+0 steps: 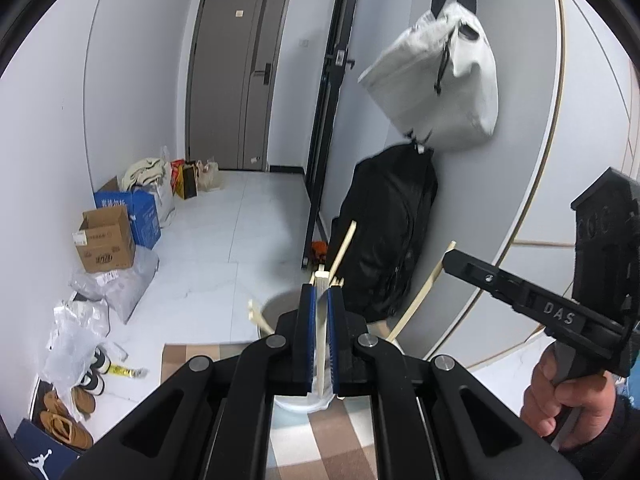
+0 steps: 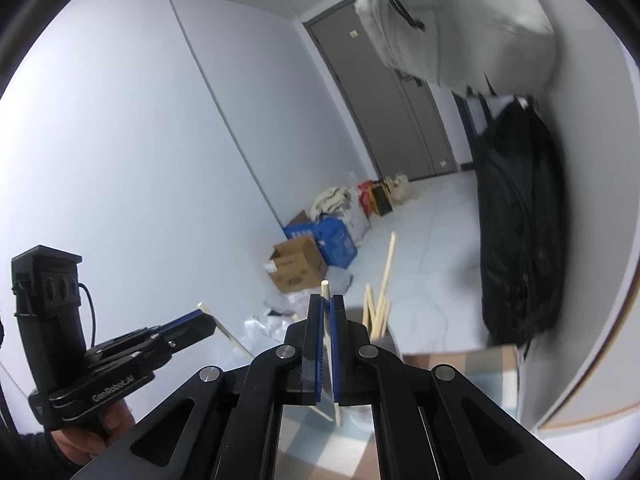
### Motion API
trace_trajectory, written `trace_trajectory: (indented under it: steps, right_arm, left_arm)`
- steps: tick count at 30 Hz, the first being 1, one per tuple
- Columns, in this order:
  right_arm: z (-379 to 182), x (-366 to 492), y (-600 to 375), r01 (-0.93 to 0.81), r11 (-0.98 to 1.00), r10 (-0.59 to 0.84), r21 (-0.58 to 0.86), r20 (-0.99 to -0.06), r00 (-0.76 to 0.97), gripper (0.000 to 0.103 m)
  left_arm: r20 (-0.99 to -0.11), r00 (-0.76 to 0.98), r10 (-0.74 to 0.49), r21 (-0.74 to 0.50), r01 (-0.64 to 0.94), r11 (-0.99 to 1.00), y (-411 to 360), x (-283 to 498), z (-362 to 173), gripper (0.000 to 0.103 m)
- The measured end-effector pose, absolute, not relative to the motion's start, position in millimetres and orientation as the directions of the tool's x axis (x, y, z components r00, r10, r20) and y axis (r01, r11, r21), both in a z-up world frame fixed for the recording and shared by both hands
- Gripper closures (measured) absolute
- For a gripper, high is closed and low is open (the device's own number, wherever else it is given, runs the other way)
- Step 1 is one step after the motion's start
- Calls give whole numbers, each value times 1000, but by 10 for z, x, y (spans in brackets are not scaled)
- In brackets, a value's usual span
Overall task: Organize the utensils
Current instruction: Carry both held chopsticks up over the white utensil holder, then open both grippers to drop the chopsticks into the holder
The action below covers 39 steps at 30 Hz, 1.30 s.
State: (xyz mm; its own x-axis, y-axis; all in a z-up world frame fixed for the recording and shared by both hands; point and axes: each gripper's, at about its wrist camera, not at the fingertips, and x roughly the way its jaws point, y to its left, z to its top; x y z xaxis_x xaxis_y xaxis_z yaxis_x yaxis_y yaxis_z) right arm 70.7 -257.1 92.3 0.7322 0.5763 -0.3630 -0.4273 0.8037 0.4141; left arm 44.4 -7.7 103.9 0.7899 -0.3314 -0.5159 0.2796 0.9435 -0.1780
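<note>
The left hand-held gripper (image 1: 319, 300) has its blue-padded fingers (image 1: 307, 332) clamped on a pale wooden chopstick (image 1: 321, 340), which stands nearly upright between them, its square top poking just above the fingertips. Its lower end goes down toward a white round holder cup (image 1: 298, 405) that sits on a checked pink, brown and pale blue cloth (image 1: 324, 436) over the desk. More pale wooden sticks (image 1: 340, 254) lean out of the cup at different angles, fanning to the left and right behind the gripper.

The right hand-held gripper (image 2: 327, 312) is pinched together on another thin pale chopstick (image 2: 325, 286), whose tip shows just above the closed blue pads (image 2: 318, 344); its lower end runs down past the fingers toward the cloth. From the left wrist view this same gripper (image 1: 452, 260) comes in from the right, held in a bare hand (image 1: 568, 396), with a stick (image 1: 420, 300) slanting down from its tip toward the cup.

Behind all this, a white fabric tote bag (image 1: 440, 76) hangs on the grey wall above a black backpack (image 1: 388, 232). Across the pale tiled floor (image 1: 232, 240) stand a brown cardboard box (image 1: 106, 240), a blue carton (image 1: 140, 212), crumpled plastic bags (image 1: 76, 332) and tan shoes (image 1: 66, 420), with a grey door (image 1: 236, 80) at the far end.
</note>
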Motion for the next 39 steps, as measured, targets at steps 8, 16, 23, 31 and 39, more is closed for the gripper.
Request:
trace_trajectory:
  steps: [8, 16, 23, 31, 39]
  right_arm:
    - [1247, 1086, -2450, -441, 813, 568, 381, -347, 746, 101]
    - [1296, 1387, -2249, -464, 817, 569, 342, -345, 747, 101]
    - [1090, 1611, -2113, -464, 820, 566, 334, -362, 740, 101]
    - [743, 1778, -1996, -466, 824, 563, 321, -383, 732, 101]
    - [421, 1825, -1976, -460, 815, 578, 353, -429, 694, 101]
  left_arm:
    - [-481, 817, -320, -155, 280, 947, -91, 691, 1331, 101]
    - [-494, 816, -300, -127, 274, 953, -69, 995, 1302, 101]
    - [-533, 799, -280, -106, 265, 958, -9, 1247, 1048, 101]
    - [-568, 773, -281, -111, 266, 958, 13, 1422, 795, 101]
    - [-613, 732, -297, -103, 299, 949, -59, 1530, 589, 101]
